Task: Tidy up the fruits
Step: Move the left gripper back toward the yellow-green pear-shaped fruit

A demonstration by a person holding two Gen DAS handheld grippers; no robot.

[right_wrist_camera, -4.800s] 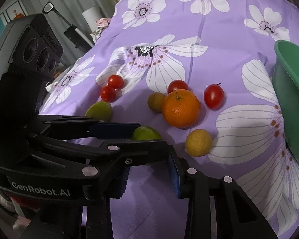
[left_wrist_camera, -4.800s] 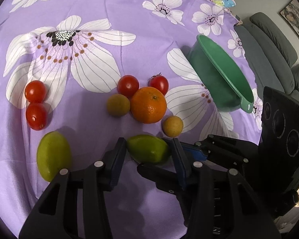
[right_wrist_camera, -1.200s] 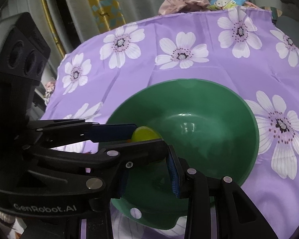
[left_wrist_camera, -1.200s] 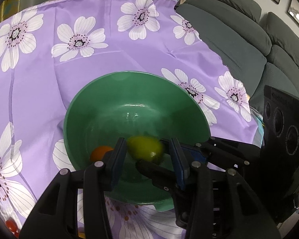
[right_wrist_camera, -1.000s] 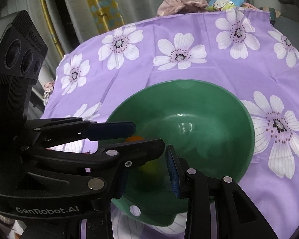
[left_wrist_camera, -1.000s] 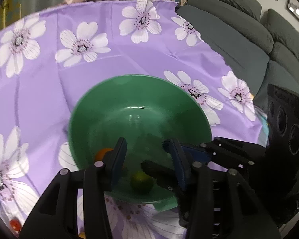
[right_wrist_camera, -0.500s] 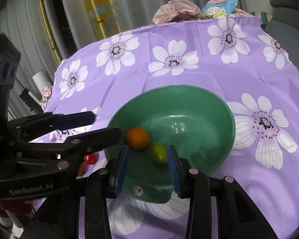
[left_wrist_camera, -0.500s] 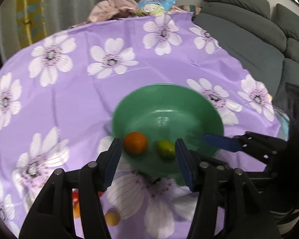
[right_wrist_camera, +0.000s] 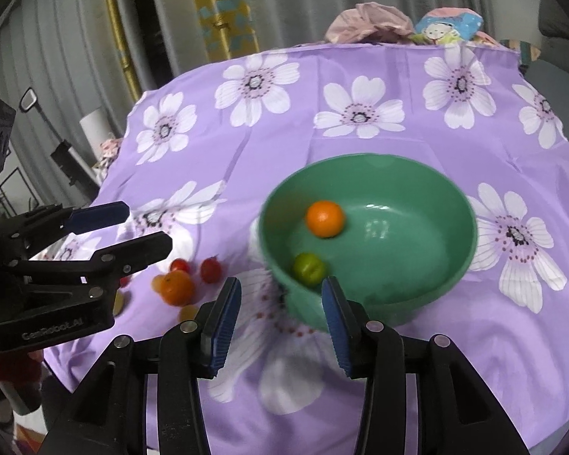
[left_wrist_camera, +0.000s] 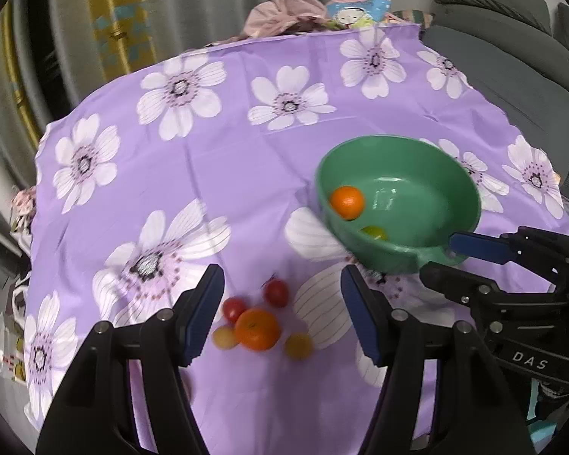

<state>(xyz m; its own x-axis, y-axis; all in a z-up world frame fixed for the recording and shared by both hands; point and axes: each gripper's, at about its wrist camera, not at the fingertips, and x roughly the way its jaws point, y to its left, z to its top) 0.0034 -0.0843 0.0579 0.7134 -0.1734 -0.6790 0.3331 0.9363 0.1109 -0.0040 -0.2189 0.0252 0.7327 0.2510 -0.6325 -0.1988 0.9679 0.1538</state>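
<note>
With the lime (right_wrist_camera: 309,268) dropped in the bowl (right_wrist_camera: 466,204), both grippers, left (left_wrist_camera: 280,314) and right (right_wrist_camera: 280,313), gape empty, jaws just widened; next, grab the near-left orange (left_wrist_camera: 256,329).

I'm sitting in somebody's living room: grey sofa (left_wrist_camera: 512,57) hugging the tabletop, its purple flowered cloth (left_wrist_camera: 223,159) draping over, grey curtains (right_wrist_camera: 303,0) hanging behind.

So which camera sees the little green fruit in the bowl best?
The right wrist view: the green fruit shows whole inside the green bowl. In the left wrist view, the bowl's near rim hides most of the fruit.
</note>
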